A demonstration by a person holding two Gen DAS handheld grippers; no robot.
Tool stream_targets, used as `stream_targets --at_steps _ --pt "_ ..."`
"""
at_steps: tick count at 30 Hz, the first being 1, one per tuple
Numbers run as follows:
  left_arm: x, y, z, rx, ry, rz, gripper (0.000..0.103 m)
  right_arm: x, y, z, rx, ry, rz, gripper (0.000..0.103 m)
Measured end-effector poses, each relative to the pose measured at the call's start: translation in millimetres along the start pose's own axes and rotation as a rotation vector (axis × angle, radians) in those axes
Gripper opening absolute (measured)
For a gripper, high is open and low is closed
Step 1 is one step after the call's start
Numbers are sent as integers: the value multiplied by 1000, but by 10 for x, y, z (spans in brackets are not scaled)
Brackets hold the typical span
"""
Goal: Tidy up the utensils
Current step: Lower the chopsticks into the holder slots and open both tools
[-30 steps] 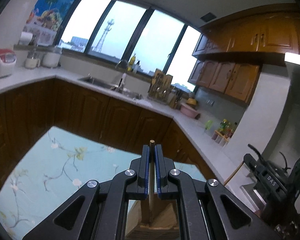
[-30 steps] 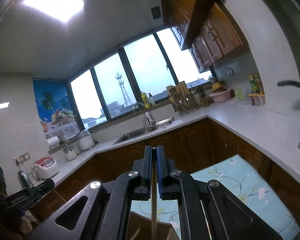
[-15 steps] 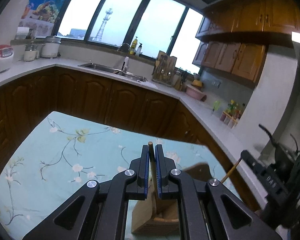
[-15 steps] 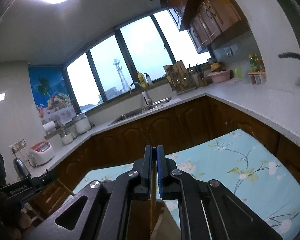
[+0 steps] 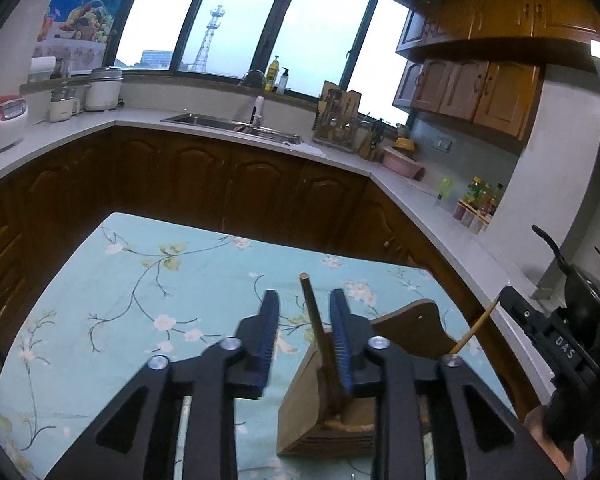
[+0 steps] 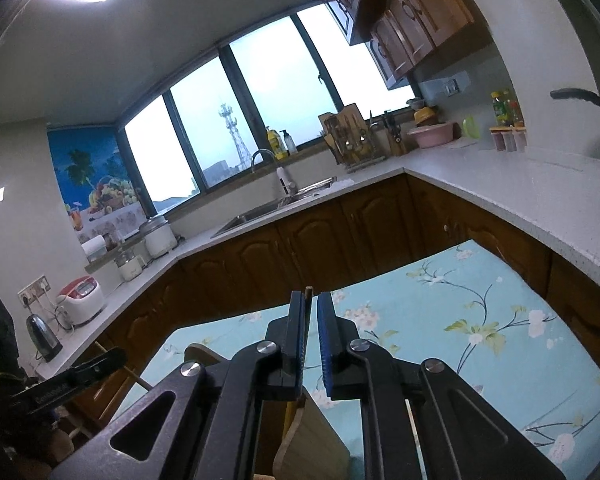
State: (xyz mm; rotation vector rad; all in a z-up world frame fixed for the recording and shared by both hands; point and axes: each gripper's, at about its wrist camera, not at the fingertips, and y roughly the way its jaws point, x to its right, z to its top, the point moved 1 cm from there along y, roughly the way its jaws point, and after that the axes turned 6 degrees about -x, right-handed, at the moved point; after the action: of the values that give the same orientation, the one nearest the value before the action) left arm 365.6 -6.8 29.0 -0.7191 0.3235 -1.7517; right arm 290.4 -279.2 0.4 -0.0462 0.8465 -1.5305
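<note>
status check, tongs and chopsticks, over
Left tongs opening, brown wooden chopstick loose between. Right tongs opening around theirs. Wooden slotted holder below, nothing blocking.

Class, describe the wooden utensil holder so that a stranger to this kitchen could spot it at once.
Find the table with the turquoise floral cloth. At its near right end stands the wooden utensil holder. It is the only thing standing on the cloth, with a brown chopstick rising from it.

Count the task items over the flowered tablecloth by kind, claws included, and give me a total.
Chopsticks: 2, one standing in the holder, one off to the right
Wooden holder: 1
Claws: 2, left claw and right claw, jaws opening on both, a chopstick between each pair
Total: 5
</note>
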Motion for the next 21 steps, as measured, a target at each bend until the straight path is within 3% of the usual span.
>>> stream_targets --at_steps 9,13,16,17,19,21 --pt "4 -8 -97 -8 7 -4 44 10 -14 0 -17 9 5 14" --pt "-32 -68 -145 -8 -1 -2 58 36 -38 0 -20 16 9 42" --pt "-51 -131 -195 -3 -14 -2 70 30 -91 3 -14 17 11 52" --pt "-57 -169 -212 -4 -18 1 76 33 -113 2 -13 22 14 65" --pt "-67 -263 -257 -3 -22 -2 78 40 -170 -7 -9 33 27 82" --pt "-87 -355 -313 -16 -23 7 85 32 -235 -31 -5 32 31 82"
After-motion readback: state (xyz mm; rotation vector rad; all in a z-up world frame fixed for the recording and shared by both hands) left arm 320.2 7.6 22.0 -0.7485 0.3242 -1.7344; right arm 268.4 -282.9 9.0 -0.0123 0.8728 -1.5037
